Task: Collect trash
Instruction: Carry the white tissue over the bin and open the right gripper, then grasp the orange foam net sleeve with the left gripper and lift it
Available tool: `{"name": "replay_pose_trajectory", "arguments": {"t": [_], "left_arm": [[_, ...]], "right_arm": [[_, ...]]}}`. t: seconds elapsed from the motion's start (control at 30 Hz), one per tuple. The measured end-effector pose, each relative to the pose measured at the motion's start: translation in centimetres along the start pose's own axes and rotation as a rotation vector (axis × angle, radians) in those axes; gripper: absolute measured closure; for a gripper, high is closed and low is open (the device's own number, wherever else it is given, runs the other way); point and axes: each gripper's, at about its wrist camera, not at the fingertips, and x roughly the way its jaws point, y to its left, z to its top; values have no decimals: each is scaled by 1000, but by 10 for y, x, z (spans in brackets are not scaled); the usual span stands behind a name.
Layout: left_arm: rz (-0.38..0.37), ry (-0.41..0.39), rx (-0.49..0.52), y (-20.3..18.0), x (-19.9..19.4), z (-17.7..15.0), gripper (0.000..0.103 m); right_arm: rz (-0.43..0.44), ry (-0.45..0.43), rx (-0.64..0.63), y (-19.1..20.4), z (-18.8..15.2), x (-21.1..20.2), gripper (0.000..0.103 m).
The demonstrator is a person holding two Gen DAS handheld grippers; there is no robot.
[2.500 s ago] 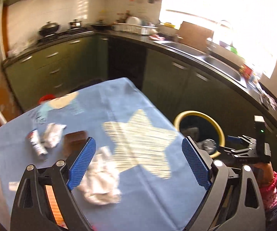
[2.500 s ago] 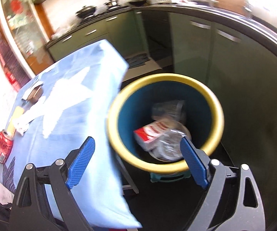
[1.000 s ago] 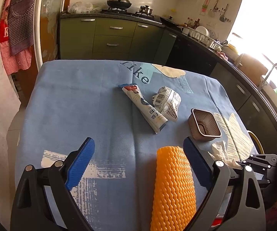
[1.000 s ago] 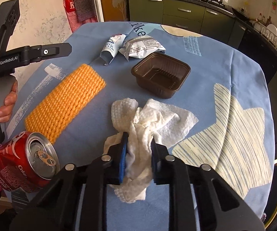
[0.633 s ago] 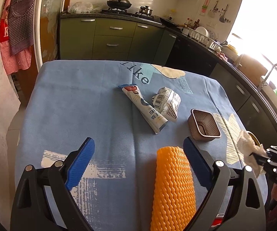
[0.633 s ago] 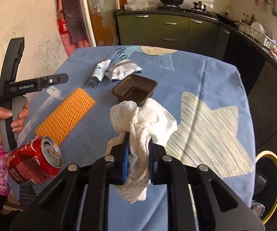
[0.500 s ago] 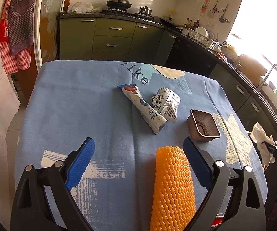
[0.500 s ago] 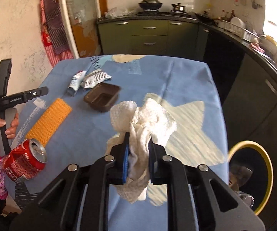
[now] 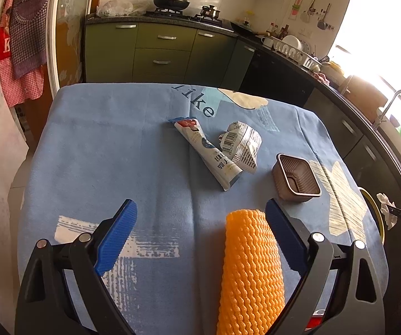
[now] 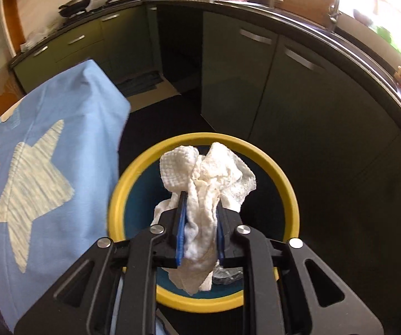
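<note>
My right gripper (image 10: pixel 200 203) hangs over the yellow-rimmed blue bin (image 10: pixel 281 178) with a crumpled white paper towel (image 10: pixel 209 173) between its blue pads. Its jaws are opening, but the pads still touch the towel. In the left wrist view the towel (image 9: pixel 386 206) shows at the far right, above the bin rim (image 9: pixel 373 209). My left gripper (image 9: pixel 200 205) is open above the blue tablecloth, its right finger beside an orange foam net (image 9: pixel 252 270). Farther on lie a squeezed tube (image 9: pixel 209 153), a crumpled wrapper (image 9: pixel 242 142) and a brown plastic tray (image 9: pixel 296 178).
The bin stands on the dark floor just off the table's corner (image 10: pixel 108 92), with clear plastic (image 10: pixel 227 275) inside it. Green kitchen cabinets (image 10: pixel 236 78) and a counter with a sink run behind it. A bit of a red can (image 9: pixel 316 314) peeks out under my left gripper.
My right gripper has swung off the table with the paper towel and now hangs over the bin. My left gripper and the trash on the table have not moved.
</note>
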Motion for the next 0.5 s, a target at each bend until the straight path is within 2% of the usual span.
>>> {"name": "replay_pose_trajectory", "arguments": {"t": [0.03, 0.1, 0.2, 0.5], "left_arm": [[0, 1, 1, 0, 0, 0, 11], [-1, 1, 2, -1, 1, 0, 11], [-2, 1, -1, 0, 1, 0, 11], [-15, 6, 18, -7, 1, -1, 10]], "right_arm": [[-10, 4, 20, -7, 2, 6, 78], [-49, 0, 57, -19, 7, 13, 43], [-87, -38, 75, -24, 9, 8, 41], [28, -104, 30, 6, -21, -29, 37]]}}
